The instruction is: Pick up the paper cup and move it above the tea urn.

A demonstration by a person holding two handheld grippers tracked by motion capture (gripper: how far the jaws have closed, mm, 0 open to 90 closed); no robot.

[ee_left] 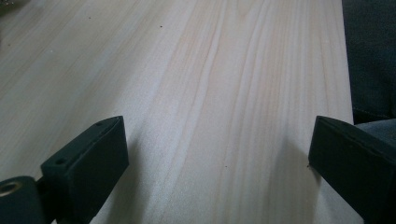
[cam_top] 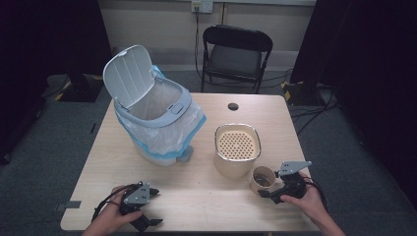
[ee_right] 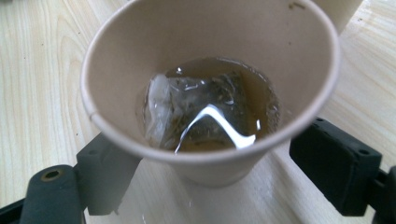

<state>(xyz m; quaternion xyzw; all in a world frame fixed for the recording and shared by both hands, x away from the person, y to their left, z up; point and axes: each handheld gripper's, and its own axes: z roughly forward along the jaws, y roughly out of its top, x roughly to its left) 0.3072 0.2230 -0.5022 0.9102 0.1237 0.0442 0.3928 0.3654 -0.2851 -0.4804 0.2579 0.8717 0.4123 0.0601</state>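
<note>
Near the table's (cam_top: 196,196) front edge, with bare wood between the hands, the paper cup (ee_right: 210,93) stands just beside the strainer bin (cam_top: 237,156), straddled by the right gripper's (cam_top: 275,192) wide-open jaws, while the left gripper (ee_left: 217,154) gapes empty.

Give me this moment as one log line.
right gripper: open, jaws around paper cup | cup: tea bag in liquid | left gripper: open, idle

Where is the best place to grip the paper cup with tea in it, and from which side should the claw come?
Grip the paper cup on its side wall below the rim, coming in level from the person's side, where the right claw already straddles it with jaws open. The cup stands upright holding liquid and a tea bag, so keep it level and squeeze gently.
</note>
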